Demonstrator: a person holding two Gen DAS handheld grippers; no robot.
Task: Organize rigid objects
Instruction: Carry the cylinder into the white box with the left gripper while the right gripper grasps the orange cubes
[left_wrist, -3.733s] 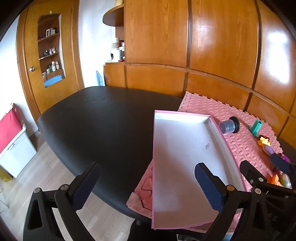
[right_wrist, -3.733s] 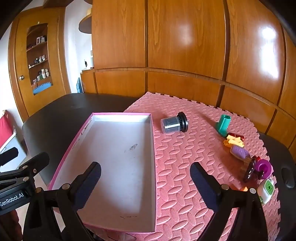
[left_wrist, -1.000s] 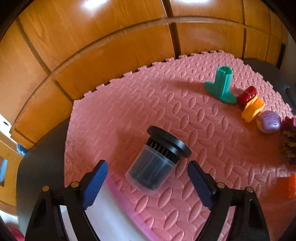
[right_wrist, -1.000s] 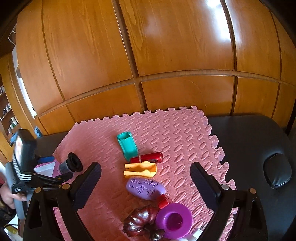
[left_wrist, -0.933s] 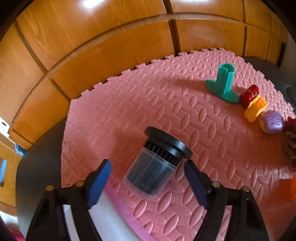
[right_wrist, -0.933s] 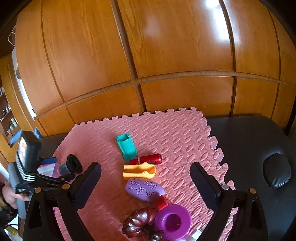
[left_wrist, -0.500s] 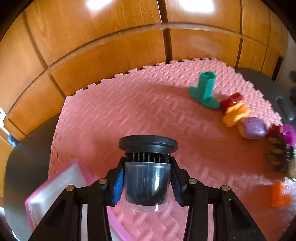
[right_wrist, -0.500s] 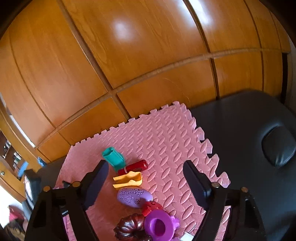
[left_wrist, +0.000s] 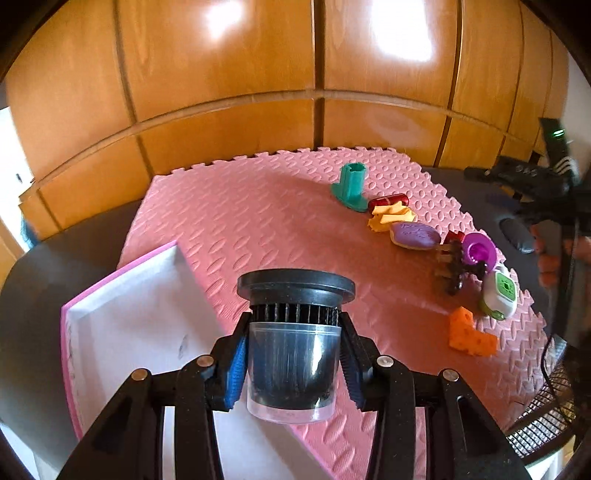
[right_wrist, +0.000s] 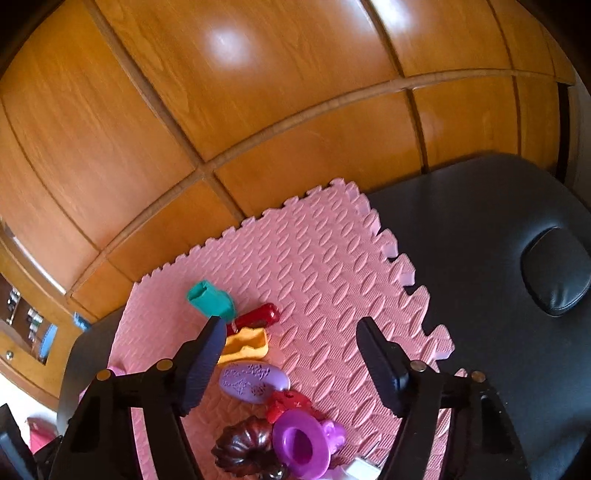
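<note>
Left claw (left_wrist: 293, 360) around canister (left_wrist: 293, 347)

Left gripper (left_wrist: 293, 363) is occupied, its jaws clamped on the dark canister (left_wrist: 293, 343). Below it, the pink-rimmed tray (left_wrist: 110, 295) lies bare inside. The pink mat (left_wrist: 258, 221) is open across its middle and far side. A row of small toys blocks the mat's right edge, from the teal piece (left_wrist: 351, 182) to the orange block (left_wrist: 471, 334). Right gripper (right_wrist: 291, 360) hangs with jaws spread above that row.
</note>
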